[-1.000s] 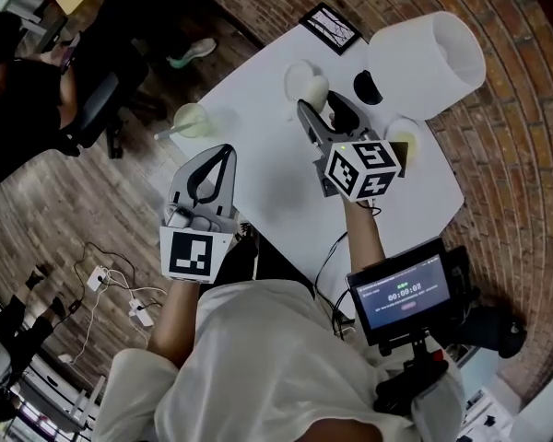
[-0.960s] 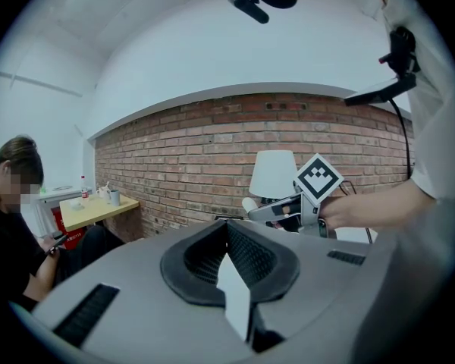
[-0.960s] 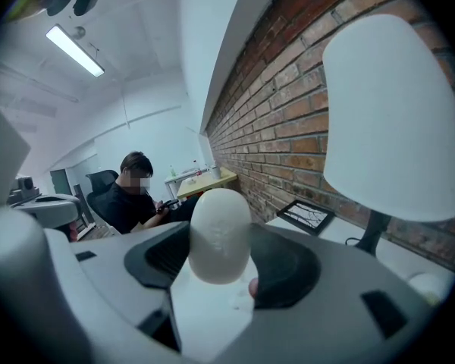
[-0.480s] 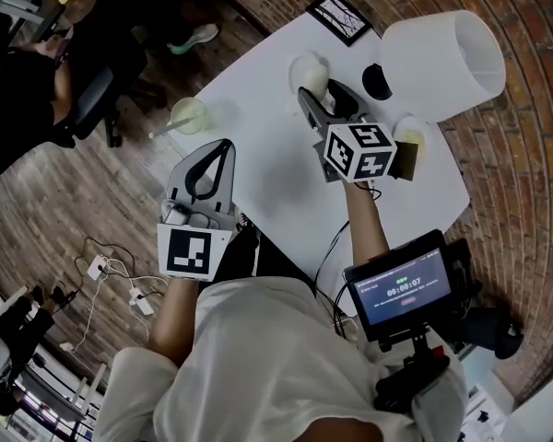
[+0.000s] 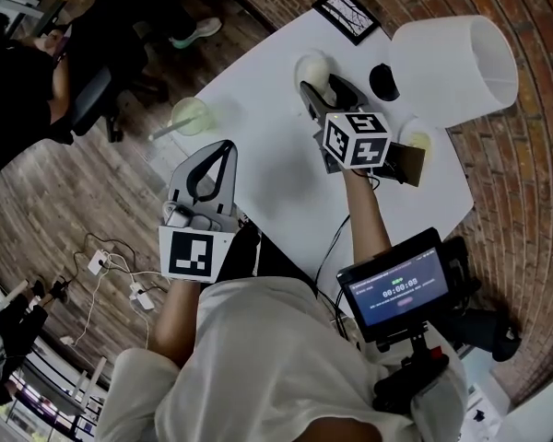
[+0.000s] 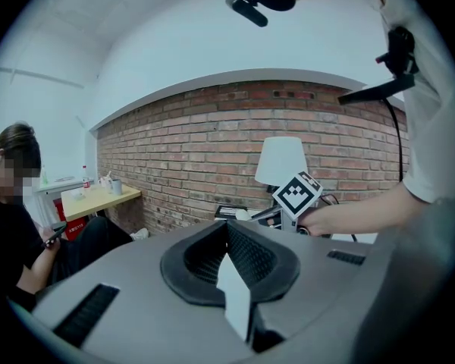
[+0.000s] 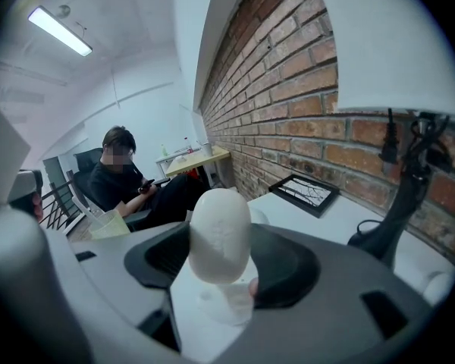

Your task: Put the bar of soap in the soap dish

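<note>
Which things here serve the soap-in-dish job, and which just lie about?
In the job: bar of soap, clamped in the right gripper; soap dish.
Lying about: lamp, picture frame, plastic cup, left gripper (shut, empty).

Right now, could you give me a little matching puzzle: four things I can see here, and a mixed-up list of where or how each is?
1 bar of soap
2 picture frame
3 lamp
4 left hand-held gripper

A shut, empty
B lying at a table corner
C between the right hand-held gripper jaws
D white shade, black base

Pairs: 1-C, 2-B, 3-D, 4-A
</note>
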`<state>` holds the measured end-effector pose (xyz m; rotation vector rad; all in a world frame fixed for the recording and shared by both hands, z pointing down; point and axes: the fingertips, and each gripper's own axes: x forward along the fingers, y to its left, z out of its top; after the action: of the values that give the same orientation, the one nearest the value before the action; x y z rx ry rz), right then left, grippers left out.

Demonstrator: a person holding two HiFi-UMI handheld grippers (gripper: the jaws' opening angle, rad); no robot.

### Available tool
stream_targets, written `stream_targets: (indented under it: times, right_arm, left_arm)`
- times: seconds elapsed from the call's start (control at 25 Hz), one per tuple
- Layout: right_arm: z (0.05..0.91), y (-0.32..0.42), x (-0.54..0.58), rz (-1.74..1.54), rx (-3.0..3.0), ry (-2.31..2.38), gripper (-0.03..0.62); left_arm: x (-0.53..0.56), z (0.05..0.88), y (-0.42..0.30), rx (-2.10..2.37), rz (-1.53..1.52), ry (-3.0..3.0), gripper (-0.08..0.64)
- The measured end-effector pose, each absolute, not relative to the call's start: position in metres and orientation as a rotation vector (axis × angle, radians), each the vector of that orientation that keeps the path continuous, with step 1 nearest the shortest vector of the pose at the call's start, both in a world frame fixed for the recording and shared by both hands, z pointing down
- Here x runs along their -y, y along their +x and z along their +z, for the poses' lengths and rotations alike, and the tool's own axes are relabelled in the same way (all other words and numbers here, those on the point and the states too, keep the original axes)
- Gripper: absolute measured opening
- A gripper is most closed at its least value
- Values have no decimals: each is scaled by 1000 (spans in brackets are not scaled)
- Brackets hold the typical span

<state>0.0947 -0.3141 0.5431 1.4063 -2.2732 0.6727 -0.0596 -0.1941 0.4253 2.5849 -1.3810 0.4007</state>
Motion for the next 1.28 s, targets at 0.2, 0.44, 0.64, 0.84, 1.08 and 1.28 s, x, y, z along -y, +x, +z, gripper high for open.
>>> stream_targets:
  times: [0.2,0.44,0.64,0.84,1.08,1.28]
  right_arm:
    - [551,97,317,679,2256,1405,250]
    - [555,99,321,691,2238,1424,251]
    - [562,100,323,683,2204,1425,251]
    - [569,103,324,671,2165,1425,252]
    - [573,102,325,660,2150,1426,252]
    - [575,99,326,639,2144,1421,252]
  left_arm:
    - [194,427,-61,1397,426,2588,2]
    - [193,426,-60,1402,442,2595,2]
    - [189,427,-55,1391,441,2597,2]
    - [189,428,-55,1391,443,2589,2]
    - [189,428,-56,1390,452,2594,2]
    - [188,429,-54,1387,452,2595,1]
